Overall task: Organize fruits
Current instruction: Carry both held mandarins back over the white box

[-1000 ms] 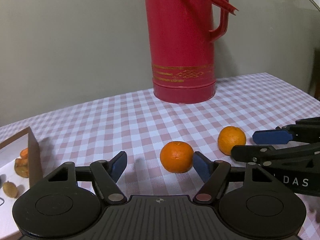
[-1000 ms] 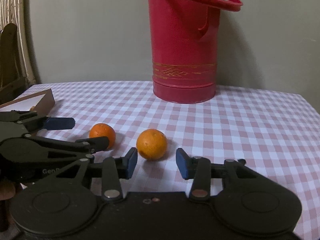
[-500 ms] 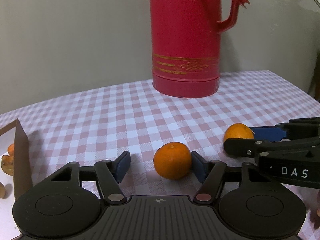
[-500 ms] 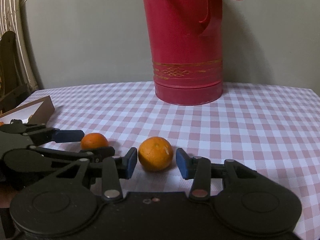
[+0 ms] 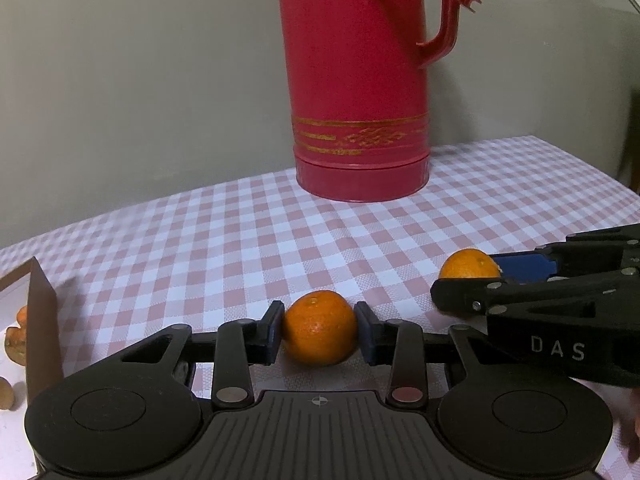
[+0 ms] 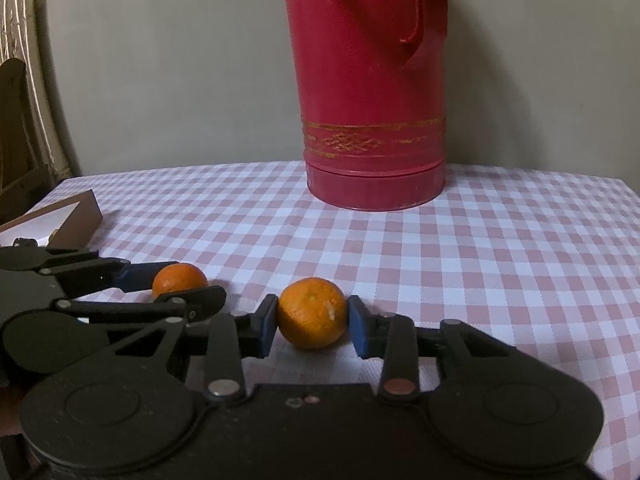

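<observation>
Left wrist view: the left gripper (image 5: pixel 319 332) has just closed on one orange (image 5: pixel 320 332) on the checked tablecloth (image 5: pixel 240 248). The right gripper (image 6: pixel 312 320) clamps, it seems, the second orange (image 6: pixel 312 314) beside it.

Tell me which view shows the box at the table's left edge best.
The left wrist view: the box is close, its brown wall and white inside visible, with fruit pieces in it. The right wrist view shows only its far corner, partly hidden behind the left gripper.
</observation>
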Available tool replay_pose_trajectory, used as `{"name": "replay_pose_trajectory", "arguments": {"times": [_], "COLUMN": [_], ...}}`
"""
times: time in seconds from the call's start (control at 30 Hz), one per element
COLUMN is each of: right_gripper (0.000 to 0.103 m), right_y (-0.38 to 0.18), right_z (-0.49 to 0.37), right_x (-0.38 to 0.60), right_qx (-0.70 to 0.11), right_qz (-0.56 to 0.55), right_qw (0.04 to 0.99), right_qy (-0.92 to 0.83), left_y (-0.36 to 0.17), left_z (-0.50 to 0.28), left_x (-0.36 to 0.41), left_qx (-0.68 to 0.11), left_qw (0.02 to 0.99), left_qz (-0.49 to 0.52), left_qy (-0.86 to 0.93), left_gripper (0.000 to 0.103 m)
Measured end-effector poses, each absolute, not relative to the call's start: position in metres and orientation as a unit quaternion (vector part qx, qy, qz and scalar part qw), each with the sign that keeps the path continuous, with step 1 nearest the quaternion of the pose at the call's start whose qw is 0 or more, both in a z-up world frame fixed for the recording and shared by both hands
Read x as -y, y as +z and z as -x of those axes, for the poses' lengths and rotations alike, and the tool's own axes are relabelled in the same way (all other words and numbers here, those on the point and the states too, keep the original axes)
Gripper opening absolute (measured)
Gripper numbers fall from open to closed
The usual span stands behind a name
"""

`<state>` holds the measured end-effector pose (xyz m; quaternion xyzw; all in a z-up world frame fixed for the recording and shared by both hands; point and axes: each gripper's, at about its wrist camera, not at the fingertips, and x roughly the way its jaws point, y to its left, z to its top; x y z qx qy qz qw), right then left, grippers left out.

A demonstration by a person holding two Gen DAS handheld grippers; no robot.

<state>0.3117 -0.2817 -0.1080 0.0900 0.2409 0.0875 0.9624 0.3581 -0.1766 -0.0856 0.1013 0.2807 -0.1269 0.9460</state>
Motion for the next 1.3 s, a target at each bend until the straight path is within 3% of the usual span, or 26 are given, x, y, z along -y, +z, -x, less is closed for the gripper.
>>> {"name": "replay_pose_trajectory", "arguments": {"times": [1.3], "right_gripper": [0.028], "right_y": [-0.076], "right_z": [-0.151], "right_x": [0.245], "right_qx": [-0.158], "right_qz": [-0.056], "right_qw": [0.984], "right_qy": [0.068], "left_y": [-0.041], "left_z": [-0.170], "left_x": [0.090], "left_qx": [-0.172], "left_qw": [0.981], "left_qz": [-0.060], "left_qy": [-0.073], "left_gripper": [0.038]}}
